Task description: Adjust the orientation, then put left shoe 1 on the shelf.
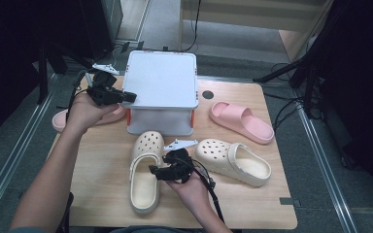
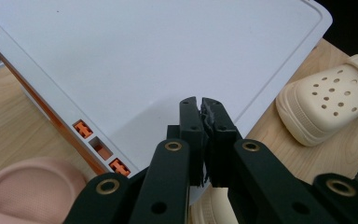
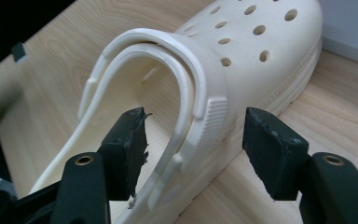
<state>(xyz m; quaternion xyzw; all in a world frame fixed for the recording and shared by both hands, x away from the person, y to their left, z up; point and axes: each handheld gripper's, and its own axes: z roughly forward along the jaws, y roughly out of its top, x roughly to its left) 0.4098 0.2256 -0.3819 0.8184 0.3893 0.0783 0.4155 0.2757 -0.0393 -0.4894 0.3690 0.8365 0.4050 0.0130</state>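
A cream clog [image 1: 144, 187] lies near the table's front, toe toward a white lidded box [image 1: 162, 80]. My right gripper [image 1: 156, 171] is open at the clog's right side. In the right gripper view, the right gripper [image 3: 193, 135] has one jaw inside the clog [image 3: 261, 42] and the other outside, straddling its side wall and heel strap. My left gripper [image 1: 127, 96] is at the front left corner of the box lid. In the left gripper view, the left gripper [image 2: 201, 105] is shut over the lid [image 2: 144, 56], nothing visible between its jaws.
A second cream clog [image 1: 233, 160] lies to the right of the first. One pink slide [image 1: 243, 121] sits at the right of the box, another [image 1: 60, 120] at its left, partly behind my hand. The wooden table [image 1: 102, 160] ends close to both slides.
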